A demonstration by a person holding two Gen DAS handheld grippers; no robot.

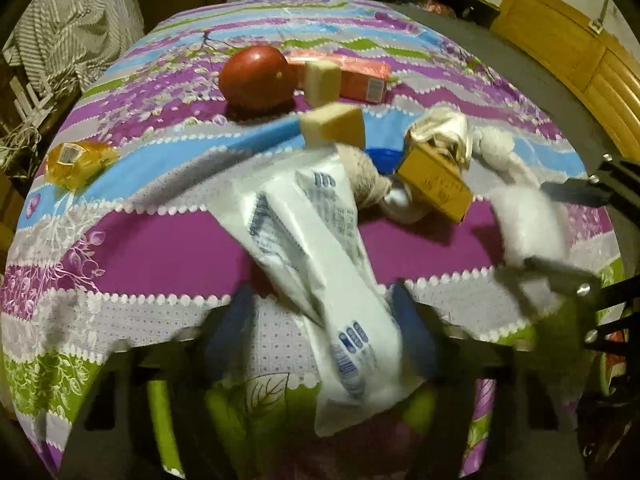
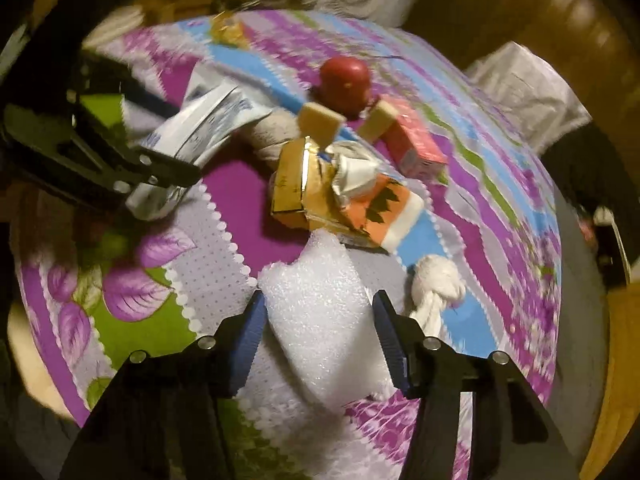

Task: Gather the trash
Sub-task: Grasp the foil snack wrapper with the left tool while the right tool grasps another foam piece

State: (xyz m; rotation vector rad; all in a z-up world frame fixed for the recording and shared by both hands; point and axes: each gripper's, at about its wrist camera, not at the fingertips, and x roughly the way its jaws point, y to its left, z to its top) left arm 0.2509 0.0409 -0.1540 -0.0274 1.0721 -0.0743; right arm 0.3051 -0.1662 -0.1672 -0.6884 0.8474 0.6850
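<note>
A round table (image 1: 120,240) carries a cloth striped in purple, blue and green. The left gripper (image 2: 160,168) is clenched on a white plastic wrapper (image 1: 316,248) printed in blue, lifted clear of the cloth at the near edge. The right gripper (image 2: 320,328) sits with its blue fingers (image 2: 250,332) on both sides of a white foam sheet (image 2: 320,308) (contact appears made). Behind them lie a crushed carton (image 2: 344,196), a red apple (image 1: 256,76), a pink box (image 1: 360,76) and a knotted white rope (image 2: 434,284).
</note>
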